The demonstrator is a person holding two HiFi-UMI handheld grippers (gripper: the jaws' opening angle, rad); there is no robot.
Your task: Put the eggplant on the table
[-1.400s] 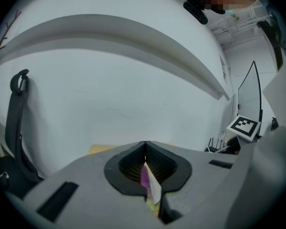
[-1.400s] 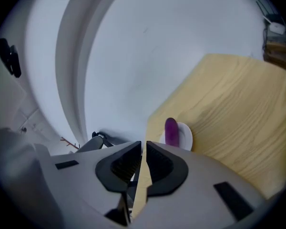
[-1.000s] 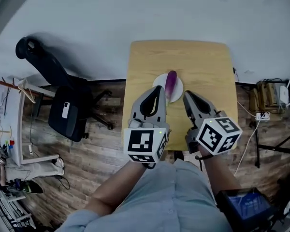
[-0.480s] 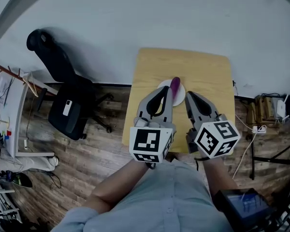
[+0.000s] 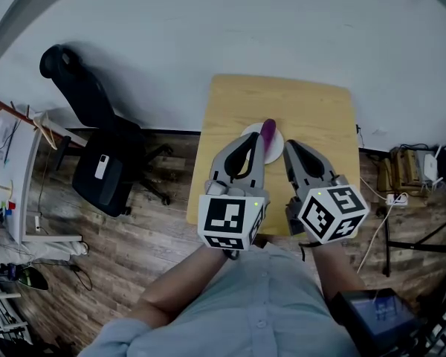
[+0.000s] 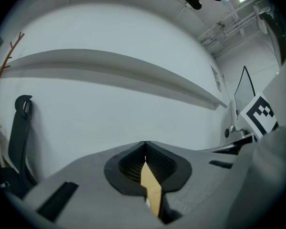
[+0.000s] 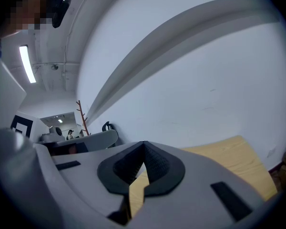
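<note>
"Where's the eggplant (image 5: 267,130) sitting?"

"On the white plate (image 5: 278,147), about mid-table (image 5: 312,106), lying lengthwise away from the person. So it's on the plate, not on the wood."

"What's left, then?"

"By my reckoning, lifting it off the plate and laying it on bare wood. There's room beside the plate and beyond it."

"And the tongs?"

"The left gripper (image 5: 253,137) and right gripper (image 5: 289,146) hover over the near end of the table, tips pointing toward the plate. On both, the jaws meet tip to tip and grip nothing. Only a sliver of table shows through the slit below."

"Anything in the way?"

"Nothing on the table but the plate. A chair (image 5: 97,143) stands off to the left and cables (image 5: 405,173) lie to the right, both well apart. From above, the left gripper covers the plate's left rim."
</note>
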